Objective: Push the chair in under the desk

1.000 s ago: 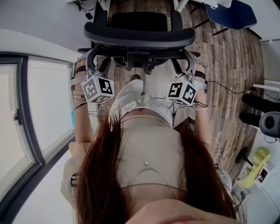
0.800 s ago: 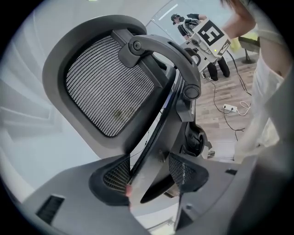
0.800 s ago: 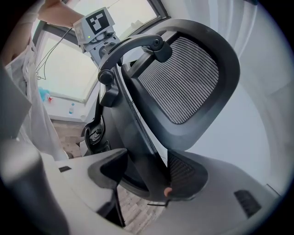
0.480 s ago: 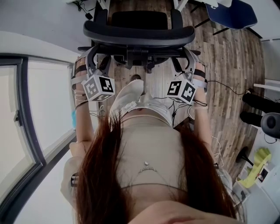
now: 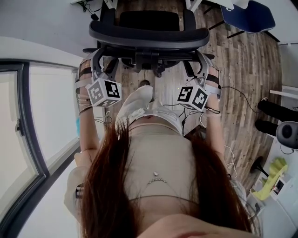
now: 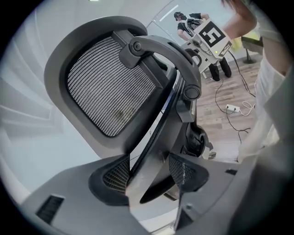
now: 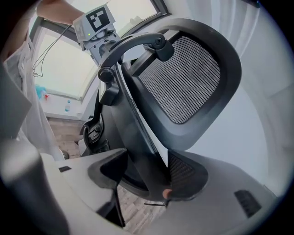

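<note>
A black mesh office chair (image 5: 149,35) stands in front of me on the wood floor, its back toward me. My left gripper (image 5: 99,62) reaches the left edge of the backrest, and my right gripper (image 5: 202,62) the right edge. In the left gripper view the backrest's grey frame (image 6: 156,151) runs between the jaws of the left gripper (image 6: 149,176) and fills the gap. In the right gripper view the dark frame (image 7: 138,137) likewise fills the jaws of the right gripper (image 7: 142,176). A pale grey surface (image 5: 42,18) lies beyond the chair at the far left.
A window (image 5: 46,116) with a dark frame runs along the left. A blue chair (image 5: 247,14) stands at the far right, cables (image 5: 242,95) trail over the floor, and black equipment (image 5: 277,111) sits by the right edge. My white shoe (image 5: 137,100) is under the chair back.
</note>
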